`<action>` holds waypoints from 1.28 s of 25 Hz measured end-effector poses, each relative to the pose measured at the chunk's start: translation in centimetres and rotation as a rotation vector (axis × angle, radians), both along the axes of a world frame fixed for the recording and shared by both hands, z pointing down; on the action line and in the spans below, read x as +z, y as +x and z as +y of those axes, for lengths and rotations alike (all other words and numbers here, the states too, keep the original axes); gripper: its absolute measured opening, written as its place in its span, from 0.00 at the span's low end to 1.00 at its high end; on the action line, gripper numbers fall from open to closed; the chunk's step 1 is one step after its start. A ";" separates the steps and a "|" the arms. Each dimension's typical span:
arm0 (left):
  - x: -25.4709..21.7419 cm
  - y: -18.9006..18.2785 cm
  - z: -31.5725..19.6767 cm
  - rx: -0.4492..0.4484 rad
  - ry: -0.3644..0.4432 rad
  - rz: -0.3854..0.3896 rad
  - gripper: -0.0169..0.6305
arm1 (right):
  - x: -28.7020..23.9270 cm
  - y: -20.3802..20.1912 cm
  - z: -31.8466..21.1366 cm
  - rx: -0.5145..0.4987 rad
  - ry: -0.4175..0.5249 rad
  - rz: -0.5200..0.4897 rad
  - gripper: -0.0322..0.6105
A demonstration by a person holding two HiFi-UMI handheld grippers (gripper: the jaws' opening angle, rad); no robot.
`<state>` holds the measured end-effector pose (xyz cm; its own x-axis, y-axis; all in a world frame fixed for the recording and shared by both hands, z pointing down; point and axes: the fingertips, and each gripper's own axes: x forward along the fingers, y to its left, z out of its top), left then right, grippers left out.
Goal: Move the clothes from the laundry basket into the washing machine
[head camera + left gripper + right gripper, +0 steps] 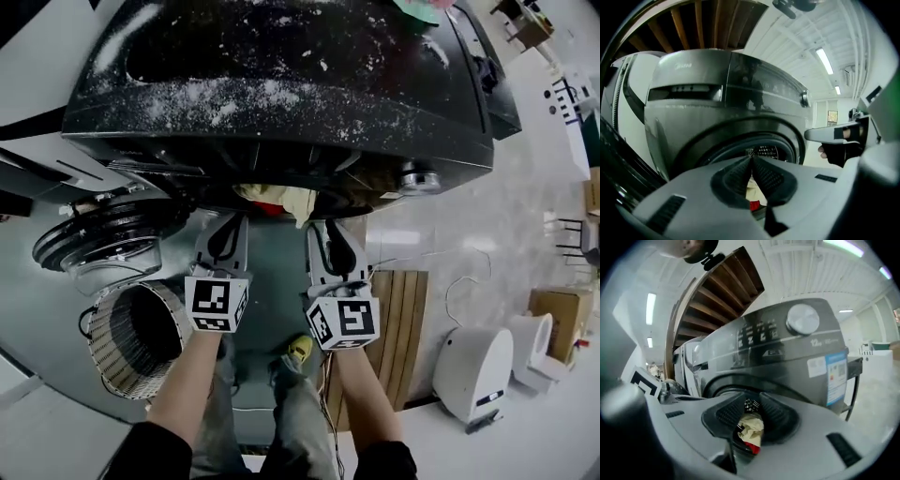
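Note:
From above I see the dark washing machine [281, 84], its top dusted with white powder and its round door [98, 246] swung open to the left. Cream and red clothes [281, 199] lie at the drum mouth. My left gripper [228, 225] points at the opening with its jaws shut and nothing between them [751, 158]. Beside it, my right gripper [330, 230] has its pads a little apart [751, 400]. The cream cloth [751, 426] shows through the gap, beyond the pads and not pressed by them. The woven laundry basket [131, 339] stands on the floor at lower left, its inside dark.
A wooden slatted board [398, 328] lies on the floor to the right, with a white rounded appliance [473, 370] and a cardboard box [562, 323] further right. The person's legs and a yellow shoe [300, 349] are below the grippers. A green cloth [417, 9] rests on the machine's top.

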<state>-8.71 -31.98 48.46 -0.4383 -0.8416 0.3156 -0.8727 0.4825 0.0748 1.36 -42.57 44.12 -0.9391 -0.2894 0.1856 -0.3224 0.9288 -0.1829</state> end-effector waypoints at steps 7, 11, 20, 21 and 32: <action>-10.8 0.2 2.7 -0.049 0.023 -0.039 0.04 | -9.4 3.3 -1.1 0.083 -0.020 -0.007 0.06; -16.7 0.4 3.1 -0.045 0.046 -0.065 0.04 | -14.6 4.3 -1.1 0.096 0.004 -0.024 0.06; -27.1 2.8 3.5 0.022 0.067 -0.143 0.04 | -25.4 5.4 -0.7 0.068 0.118 -0.032 0.05; -28.1 2.9 3.9 0.014 0.080 -0.136 0.04 | -26.4 5.6 -0.5 0.063 0.131 -0.028 0.05; -37.0 2.6 7.9 -0.042 0.090 -0.185 0.04 | -33.0 8.3 -0.4 0.098 0.111 -0.058 0.05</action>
